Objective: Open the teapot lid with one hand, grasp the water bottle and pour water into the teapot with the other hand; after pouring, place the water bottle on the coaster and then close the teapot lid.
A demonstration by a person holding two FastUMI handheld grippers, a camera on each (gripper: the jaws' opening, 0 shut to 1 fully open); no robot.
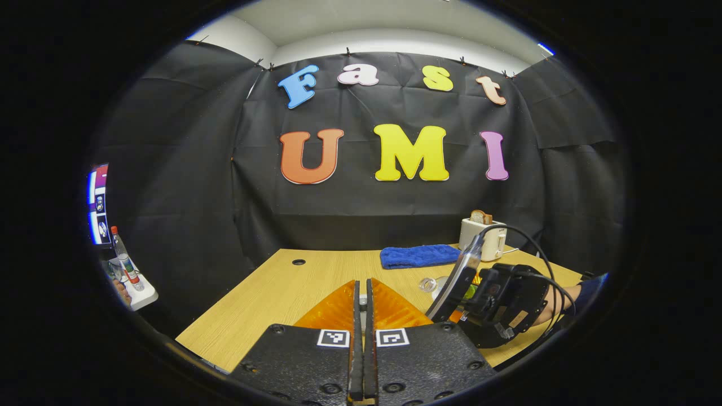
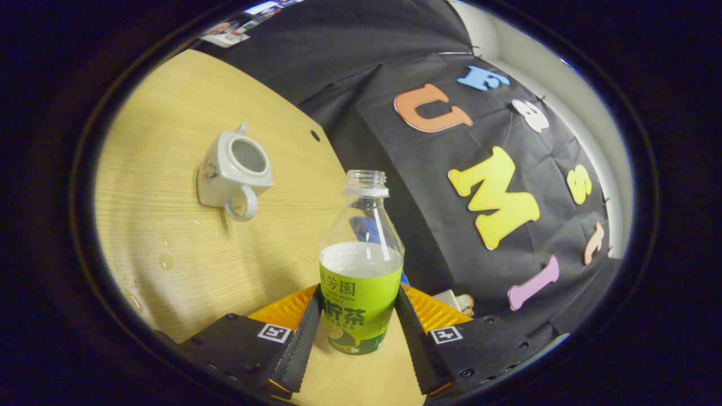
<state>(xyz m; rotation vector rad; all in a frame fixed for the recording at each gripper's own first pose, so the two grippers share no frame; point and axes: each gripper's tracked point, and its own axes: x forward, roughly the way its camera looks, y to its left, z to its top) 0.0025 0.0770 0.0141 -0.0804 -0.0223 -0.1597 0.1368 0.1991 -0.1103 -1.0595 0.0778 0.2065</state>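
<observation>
Left gripper view: right gripper at lower right covers most of the water bottle, so only its top shows. Small clear object on the tabletop is too small to identify. Right gripper view: toaster at lower centre is mostly hidden behind the fingers; blue cloth only shows through the bottle.

Left gripper sits level and low, its 2 fingers pressed together with nothing between them. Off to its right, the right gripper is tipped over at a slant, a hand and dark sleeve behind it. In the right gripper view, the right gripper's 2 fingers clamp the water bottle by its lower body.
</observation>
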